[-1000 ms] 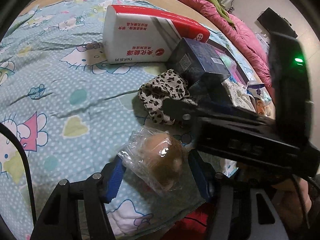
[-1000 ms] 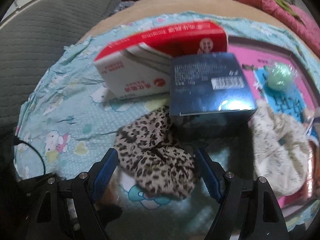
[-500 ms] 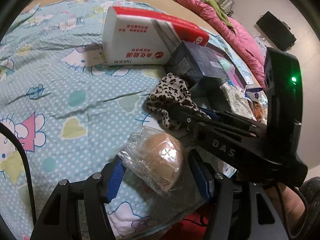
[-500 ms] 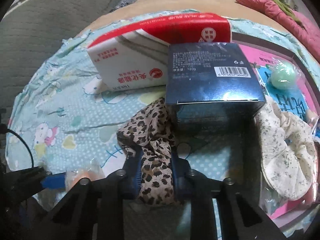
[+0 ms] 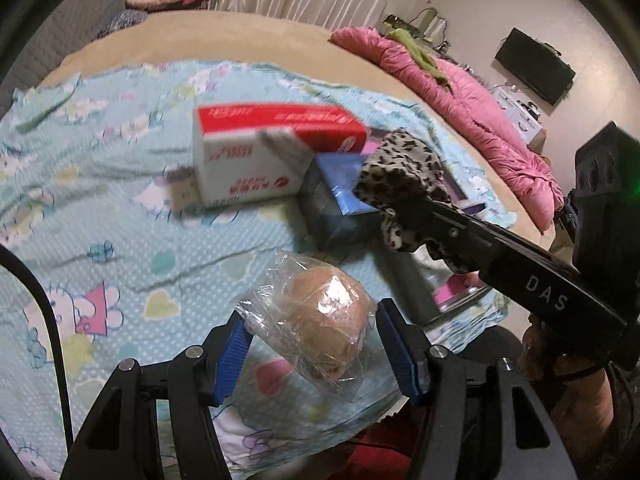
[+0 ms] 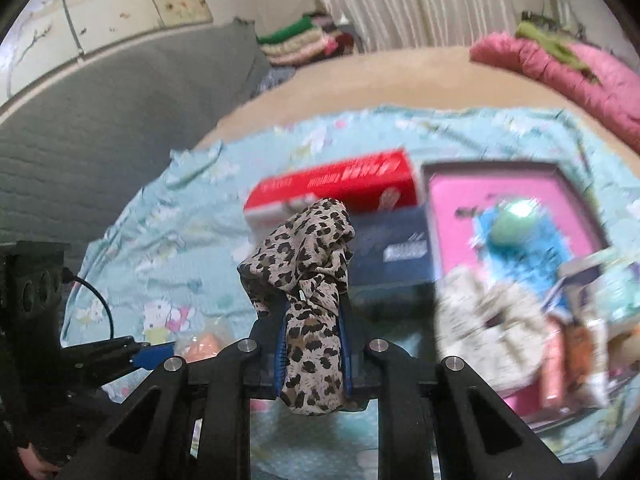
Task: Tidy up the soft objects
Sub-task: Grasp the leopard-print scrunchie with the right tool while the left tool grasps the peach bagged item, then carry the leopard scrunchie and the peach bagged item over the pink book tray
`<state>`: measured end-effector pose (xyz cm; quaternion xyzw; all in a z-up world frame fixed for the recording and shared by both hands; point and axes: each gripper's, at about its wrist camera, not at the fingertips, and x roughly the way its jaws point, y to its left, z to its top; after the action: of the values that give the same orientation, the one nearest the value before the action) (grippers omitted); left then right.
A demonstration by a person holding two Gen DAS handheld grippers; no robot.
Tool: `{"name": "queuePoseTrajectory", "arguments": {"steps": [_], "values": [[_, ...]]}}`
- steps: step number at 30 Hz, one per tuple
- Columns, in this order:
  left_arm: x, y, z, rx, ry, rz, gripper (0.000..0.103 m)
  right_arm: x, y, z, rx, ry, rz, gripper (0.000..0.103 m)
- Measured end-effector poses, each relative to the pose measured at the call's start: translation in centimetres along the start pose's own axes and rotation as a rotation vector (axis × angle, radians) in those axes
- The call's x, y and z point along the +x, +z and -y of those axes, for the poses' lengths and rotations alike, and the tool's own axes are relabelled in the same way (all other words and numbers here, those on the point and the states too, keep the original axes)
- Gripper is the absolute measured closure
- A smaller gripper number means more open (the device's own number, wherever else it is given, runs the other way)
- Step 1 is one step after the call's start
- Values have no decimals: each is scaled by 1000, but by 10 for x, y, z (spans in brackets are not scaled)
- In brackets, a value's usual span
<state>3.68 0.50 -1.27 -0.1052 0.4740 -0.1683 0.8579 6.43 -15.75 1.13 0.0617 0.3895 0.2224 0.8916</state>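
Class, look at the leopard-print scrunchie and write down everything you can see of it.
The scrunchie is a gathered ring of thin, soft-looking fabric, tan with black leopard spots. The right claw is shut on its lower part, blue pads pressing both sides. It is lifted off the blue cartoon-print sheet; its upper folds bunch above the fingers and a loose end hangs below them. Nothing else appears to touch it.

leopard scrunchie point(image 6: 310, 280) in right tool point(image 6: 312, 344)
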Motion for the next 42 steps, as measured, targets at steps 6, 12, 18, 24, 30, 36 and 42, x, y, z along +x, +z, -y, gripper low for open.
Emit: {"name": "queuePoseTrajectory", "arguments": {"steps": [6, 12, 18, 24, 30, 36, 42], "values": [[-10, 11, 30, 56, 9, 17, 41, -31, 8, 23, 64, -6, 69, 83], [-14, 31, 72, 126, 17, 34, 41, -64, 13, 53, 104, -45, 156, 83], [-21, 49, 105, 189, 29, 66, 41, -102, 16, 82, 111, -136, 252, 83], [-20, 61, 139, 247, 28, 75, 41, -145, 19, 115, 138, -218, 347, 83], [-2, 69, 168, 299, 35, 52, 41, -160, 13, 135, 186, -211, 380, 82], [29, 76, 178, 301, 53, 16, 41, -157, 11, 145, 194, -218, 375, 81], [64, 77, 171, 283, 67, -29, 41, -137, 9, 153, 196, -217, 324, 81]]}}
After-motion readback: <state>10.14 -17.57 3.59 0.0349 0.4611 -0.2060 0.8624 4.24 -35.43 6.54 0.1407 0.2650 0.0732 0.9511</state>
